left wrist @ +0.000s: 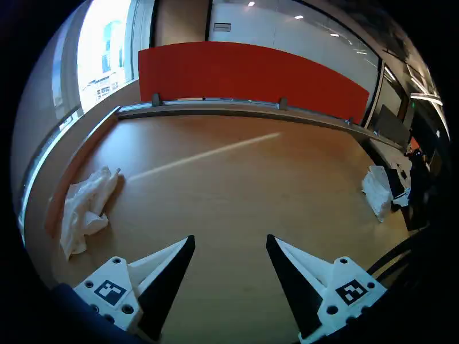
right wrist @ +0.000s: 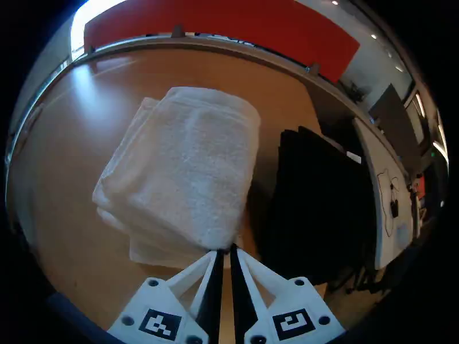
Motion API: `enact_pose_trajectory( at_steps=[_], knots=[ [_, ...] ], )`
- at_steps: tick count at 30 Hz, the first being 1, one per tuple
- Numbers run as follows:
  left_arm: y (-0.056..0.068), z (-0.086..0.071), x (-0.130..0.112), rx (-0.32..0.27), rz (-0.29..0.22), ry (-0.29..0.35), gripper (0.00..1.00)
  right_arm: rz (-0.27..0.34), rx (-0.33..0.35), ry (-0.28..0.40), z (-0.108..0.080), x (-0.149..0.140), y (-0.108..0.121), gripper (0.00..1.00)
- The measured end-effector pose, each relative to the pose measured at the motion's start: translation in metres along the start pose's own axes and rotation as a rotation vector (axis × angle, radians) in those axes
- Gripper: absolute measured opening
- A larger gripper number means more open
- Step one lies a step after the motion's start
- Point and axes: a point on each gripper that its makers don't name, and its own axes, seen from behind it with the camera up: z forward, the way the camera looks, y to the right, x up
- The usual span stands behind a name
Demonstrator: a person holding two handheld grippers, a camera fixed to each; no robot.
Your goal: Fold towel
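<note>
A folded white towel lies in thick layers on the wooden table. My right gripper is shut, its tips pinching the towel's near corner, with only a thin slit between the fingers. In the left gripper view the same folded towel sits small at the table's right edge. My left gripper is open above bare wood, nothing between its fingers. A crumpled white towel lies at the table's left side, ahead and left of the left gripper.
A red partition and a metal rail close off the table's far edge. Bright windows stand at the left. Black chairs crowd the table's right edge, with a white desk beyond them.
</note>
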Motion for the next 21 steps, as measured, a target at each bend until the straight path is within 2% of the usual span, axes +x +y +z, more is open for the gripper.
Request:
enact_pose_trajectory(
  at_steps=[4,10,16,21],
  knots=[
    [-0.001,0.000,0.002,-0.001,-0.002,0.007,0.92,-0.010,-0.004,0.017,-0.008,0.002,0.000,0.23],
    [-0.003,0.000,0.006,-0.005,-0.005,0.015,0.92,-0.014,-0.003,0.055,-0.022,0.006,-0.005,0.63],
    [-0.004,0.001,0.007,-0.014,-0.009,0.021,0.92,-0.019,0.004,0.083,-0.033,0.011,-0.013,0.88],
    [-0.005,0.001,0.009,-0.020,-0.006,0.028,0.92,-0.018,-0.001,0.105,-0.040,0.017,-0.019,0.91]
  ],
)
